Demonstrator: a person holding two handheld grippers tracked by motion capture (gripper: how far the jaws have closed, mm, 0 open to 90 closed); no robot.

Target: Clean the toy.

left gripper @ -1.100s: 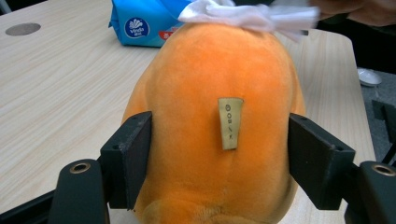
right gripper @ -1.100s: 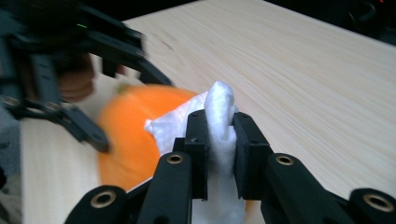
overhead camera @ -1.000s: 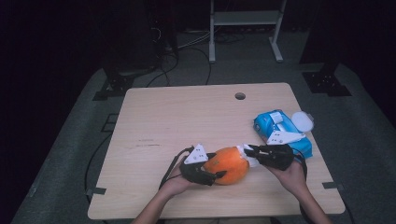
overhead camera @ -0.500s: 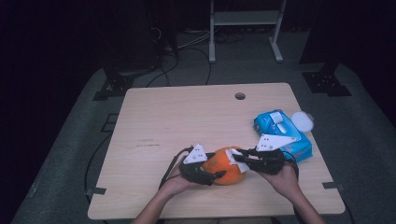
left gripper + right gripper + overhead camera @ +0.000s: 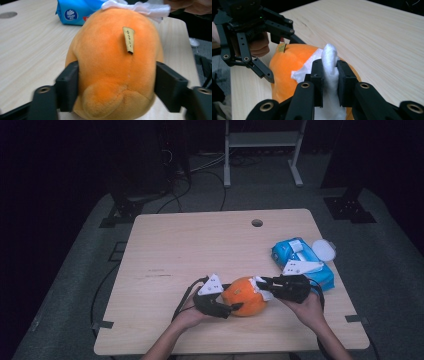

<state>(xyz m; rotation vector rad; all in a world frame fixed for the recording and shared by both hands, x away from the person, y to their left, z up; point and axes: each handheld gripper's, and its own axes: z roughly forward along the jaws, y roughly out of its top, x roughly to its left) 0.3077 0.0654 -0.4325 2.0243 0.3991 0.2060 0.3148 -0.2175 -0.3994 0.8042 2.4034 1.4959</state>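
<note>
Orange plush toy [image 5: 245, 296] sits near the front table [image 5: 200, 245] edge, just left of the blue wipes pack [image 5: 300, 257]. Left gripper [image 5: 117, 87] has just been closing and clamps the plush; right gripper [image 5: 329, 80] pinches a white wipe [image 5: 329, 60] against it. Risk: hard wiping rolls the soft toy from the grip, or the wipe tears.

**Wipe reaches the toy as the left jaws close in**

The right gripper [image 5: 260, 287] has moved left from beside the blue pack [image 5: 300, 260] to the orange toy [image 5: 245, 296], and its white wipe [image 5: 329, 67] now lies on the toy's top. The left gripper's [image 5: 231, 307] jaws have just been closing, and their pads now press the toy's sides.
</note>
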